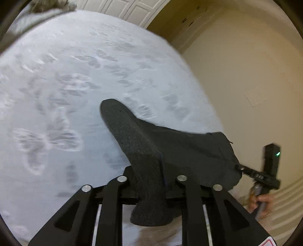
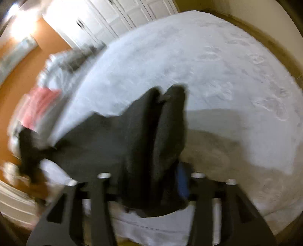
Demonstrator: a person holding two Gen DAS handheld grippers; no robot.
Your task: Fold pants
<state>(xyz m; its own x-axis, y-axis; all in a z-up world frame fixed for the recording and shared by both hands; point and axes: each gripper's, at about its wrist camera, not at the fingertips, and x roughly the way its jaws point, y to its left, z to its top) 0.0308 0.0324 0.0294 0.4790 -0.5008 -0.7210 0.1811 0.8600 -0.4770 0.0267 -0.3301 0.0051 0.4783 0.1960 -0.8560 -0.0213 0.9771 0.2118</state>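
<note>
Charcoal pants [image 1: 170, 149]: bunched, slung between both tongs, above bed [image 1: 56, 85].
Left gripper [image 1: 151, 181]: clamping cloth.
Right gripper [image 2: 151, 179]: cloth between jaws; grip unclear.
Progress: early; no neat fold visible.

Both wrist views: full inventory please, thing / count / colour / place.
dark charcoal knit pants: one, dark grey, lifted over the bed, bunched between both grippers.
white textured bedspread: one, white with a raised pattern, covers the bed under the pants.
white panelled doors: several panels, white, behind the bed.
beige wall: one, beige, beside the bed.
pink cloth: one, pink, at the bed's far left in the right wrist view; blurred.
left gripper: one, black, shut on the pants' fabric.
right gripper: one, black, pants between its jaws; blur hides whether the pads press.
hand: one, holds the right gripper's handle, lower right of the left wrist view.
</note>
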